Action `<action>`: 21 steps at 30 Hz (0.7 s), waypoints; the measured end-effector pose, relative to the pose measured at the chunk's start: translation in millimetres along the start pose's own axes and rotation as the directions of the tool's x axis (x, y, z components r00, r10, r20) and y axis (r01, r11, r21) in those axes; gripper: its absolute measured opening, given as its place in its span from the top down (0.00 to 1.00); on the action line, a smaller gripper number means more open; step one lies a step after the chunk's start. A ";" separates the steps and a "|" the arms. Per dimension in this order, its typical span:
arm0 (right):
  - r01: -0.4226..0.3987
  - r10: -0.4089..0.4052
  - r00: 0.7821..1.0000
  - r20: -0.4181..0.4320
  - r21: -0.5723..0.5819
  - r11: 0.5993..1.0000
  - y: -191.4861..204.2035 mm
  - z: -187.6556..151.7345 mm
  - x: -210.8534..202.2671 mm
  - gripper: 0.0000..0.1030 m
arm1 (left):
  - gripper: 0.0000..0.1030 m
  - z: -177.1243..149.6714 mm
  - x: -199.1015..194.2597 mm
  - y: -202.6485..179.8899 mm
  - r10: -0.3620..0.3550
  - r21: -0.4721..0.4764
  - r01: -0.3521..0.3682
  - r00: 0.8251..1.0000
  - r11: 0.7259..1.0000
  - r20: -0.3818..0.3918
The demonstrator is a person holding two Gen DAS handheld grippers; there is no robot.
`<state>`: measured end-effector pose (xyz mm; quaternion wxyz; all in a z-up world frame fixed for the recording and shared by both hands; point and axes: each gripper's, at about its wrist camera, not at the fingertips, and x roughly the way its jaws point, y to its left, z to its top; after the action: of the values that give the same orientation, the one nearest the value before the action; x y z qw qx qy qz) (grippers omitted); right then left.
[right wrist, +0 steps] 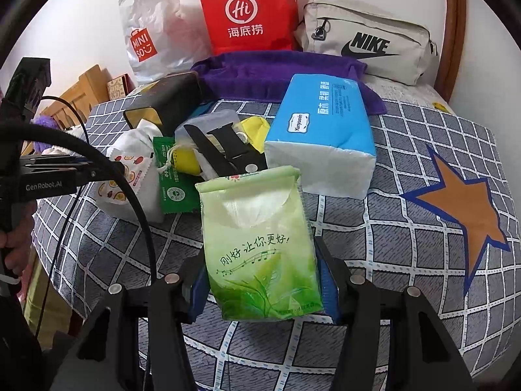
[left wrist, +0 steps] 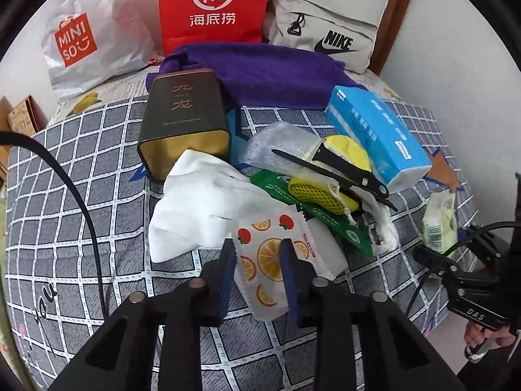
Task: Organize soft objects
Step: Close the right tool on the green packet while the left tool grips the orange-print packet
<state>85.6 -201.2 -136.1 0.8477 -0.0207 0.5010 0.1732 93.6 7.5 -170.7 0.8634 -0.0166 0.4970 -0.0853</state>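
Observation:
A pile lies on the checked bed sheet (left wrist: 81, 169). My left gripper (left wrist: 257, 251) is open, its fingers either side of a white packet printed with oranges (left wrist: 270, 260); whether they touch it I cannot tell. Behind it lie a white cloth bag (left wrist: 202, 202), a green packet (left wrist: 322, 221) and a yellow mesh sponge (left wrist: 316, 192). My right gripper (right wrist: 263, 280) is shut on a green tissue pack (right wrist: 260, 244), also seen in the left wrist view (left wrist: 439, 221). A blue tissue pack (right wrist: 322, 137) and a purple towel (right wrist: 276, 71) lie beyond.
A dark tin (left wrist: 182, 120) lies on its side. A black comb (left wrist: 342, 166) rests on the pile. A Miniso bag (left wrist: 84, 29), a red paper bag (left wrist: 211, 6) and a grey Nike bag (left wrist: 325, 32) stand against the wall. The bed edge is at right.

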 end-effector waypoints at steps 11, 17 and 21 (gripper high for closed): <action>-0.015 0.014 1.000 -0.016 -0.004 1.000 6.2 0.6 4.7 0.46 | 0.36 0.4 10.8 -7.8 -0.035 -0.006 0.035 0.999 0.999 -0.024; -0.015 0.015 1.000 -0.021 -0.005 1.000 6.2 -0.5 4.8 0.46 | 0.32 2.7 26.3 -33.6 0.087 0.080 -0.086 0.996 0.993 -0.013; -0.012 0.012 1.000 -0.009 0.000 1.000 3.6 -0.1 -0.7 0.46 | 0.48 4.1 20.8 -28.0 0.083 0.060 -0.085 0.996 0.995 0.025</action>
<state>84.0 -198.0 -135.0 0.8443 -0.0187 0.5050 0.1782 103.6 -23.6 -183.2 0.8720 0.0297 0.4845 -0.0638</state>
